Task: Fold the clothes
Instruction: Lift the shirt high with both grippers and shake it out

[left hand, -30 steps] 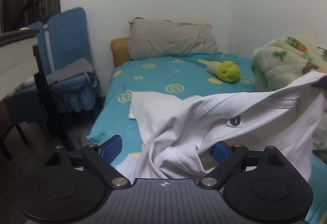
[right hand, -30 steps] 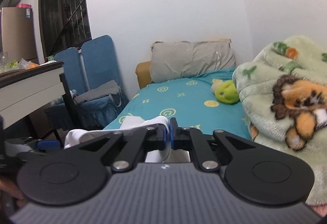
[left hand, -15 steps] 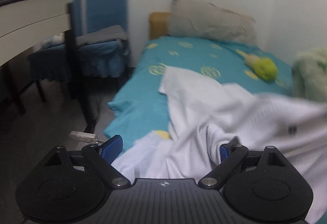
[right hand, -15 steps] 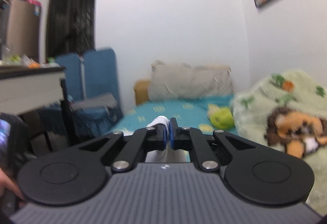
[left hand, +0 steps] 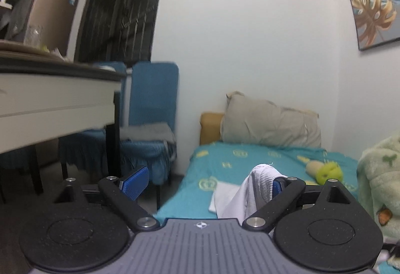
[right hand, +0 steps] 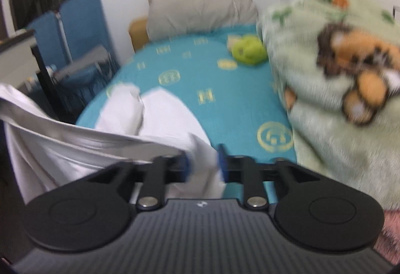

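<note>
A white garment (right hand: 75, 149) stretches taut from the left edge of the right wrist view into my right gripper (right hand: 203, 165). Its blue pads stand a narrow gap apart, and bunched cloth fills that gap. This view is blurred. More white cloth (right hand: 162, 119) lies on the teal bed (right hand: 225, 99) just beyond the gripper. In the left wrist view my left gripper (left hand: 205, 184) is wide open. A ribbed edge of the white garment (left hand: 257, 181) hangs over its right finger, with nothing between the pads. A flat white piece (left hand: 225, 196) rests on the bed (left hand: 225, 161) beyond.
A grey pillow (left hand: 270, 124) and a green plush toy (left hand: 327, 171) lie at the head of the bed. A bulky green animal-print blanket (right hand: 325, 36) fills the right side. Blue chairs (left hand: 152, 99) and a white table (left hand: 50, 94) stand to the left.
My left gripper has lifted and tilted up; the spread cloth has dropped away and only an edge hangs on its right finger. My right gripper has tipped toward the bed, its pads slightly parted around cloth.
</note>
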`<state>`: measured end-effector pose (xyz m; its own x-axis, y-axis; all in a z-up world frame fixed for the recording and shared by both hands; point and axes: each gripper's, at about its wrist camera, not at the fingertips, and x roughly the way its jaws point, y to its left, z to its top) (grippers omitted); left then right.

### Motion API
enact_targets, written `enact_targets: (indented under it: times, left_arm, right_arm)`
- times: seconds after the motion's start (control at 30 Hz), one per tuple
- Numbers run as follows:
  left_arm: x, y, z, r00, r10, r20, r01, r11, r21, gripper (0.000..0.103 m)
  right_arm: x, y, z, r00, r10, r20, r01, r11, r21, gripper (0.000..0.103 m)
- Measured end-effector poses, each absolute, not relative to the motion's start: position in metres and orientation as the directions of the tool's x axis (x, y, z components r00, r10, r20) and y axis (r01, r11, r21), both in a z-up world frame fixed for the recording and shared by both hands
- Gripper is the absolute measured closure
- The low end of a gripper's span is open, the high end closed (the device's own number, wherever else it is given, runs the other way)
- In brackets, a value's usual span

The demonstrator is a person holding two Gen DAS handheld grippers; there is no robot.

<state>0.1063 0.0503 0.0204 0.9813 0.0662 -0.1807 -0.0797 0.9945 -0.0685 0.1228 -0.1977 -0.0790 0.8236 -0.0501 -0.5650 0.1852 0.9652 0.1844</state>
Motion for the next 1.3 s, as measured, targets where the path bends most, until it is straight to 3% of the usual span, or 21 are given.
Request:
enact_targets:
  times: [0.03, 0.07, 0.17, 0.3, 0.43, 0.73, 0.87, 0.97, 1.1, 1.3]
  left_arm:
    - [0.105, 0.050, 0.023, 0.983, 0.067, -0.170, -0.080, 0.994, -0.073, 0.009]
    - [0.103, 0.049, 0.026, 0.985, 0.068, -0.160, -0.081, 0.994, -0.077, 0.009]
    - [0.099, 0.052, 0.034, 0.990, 0.059, -0.129, -0.072, 0.993, -0.098, 0.009]
    - [0.091, 0.053, 0.063, 0.994, 0.068, -0.081, -0.078, 0.989, -0.129, 0.009]
    - [0.066, 0.055, 0.135, 0.997, 0.079, -0.014, -0.080, 0.982, -0.170, 0.007]
    - [0.011, 0.060, 0.298, 0.984, 0.112, 0.136, -0.074, 0.963, -0.261, 0.007]
    - [-0.014, 0.062, 0.371, 0.971, 0.131, 0.200, -0.066, 0.951, -0.301, 0.005]
    - [-0.035, 0.067, 0.424, 0.968, 0.128, 0.217, -0.052, 0.944, -0.326, 0.005]
    - [-0.063, 0.077, 0.486, 0.961, 0.140, 0.237, -0.063, 0.950, -0.305, 0.003]
    - [-0.053, 0.077, 0.508, 0.981, 0.116, 0.156, -0.069, 0.959, -0.275, 0.002]
  right_arm:
    - [0.125, -0.200, -0.082, 0.816, -0.055, -0.575, 0.199, 0.961, 0.190, 0.042]
    - [0.126, -0.202, -0.083, 0.815, -0.063, -0.577, 0.213, 0.957, 0.197, 0.040]
    - [0.125, -0.212, -0.073, 0.843, -0.086, -0.532, 0.250, 0.937, 0.244, 0.041]
    - [0.109, -0.217, -0.023, 0.919, -0.160, -0.360, 0.276, 0.914, 0.298, 0.041]
    - [0.089, -0.220, 0.044, 0.964, -0.206, -0.171, 0.252, 0.912, 0.323, 0.041]
    - [0.037, -0.213, 0.221, 0.982, -0.160, 0.096, 0.127, 0.950, 0.287, 0.039]
    - [-0.001, -0.203, 0.302, 0.976, -0.122, 0.179, 0.078, 0.968, 0.238, 0.039]
    - [-0.034, -0.201, 0.354, 0.967, -0.117, 0.228, 0.063, 0.971, 0.229, 0.024]
    - [-0.072, -0.196, 0.407, 0.956, -0.104, 0.274, 0.054, 0.981, 0.184, 0.023]
    - [-0.080, -0.192, 0.435, 0.959, -0.113, 0.259, 0.089, 0.991, 0.104, 0.023]
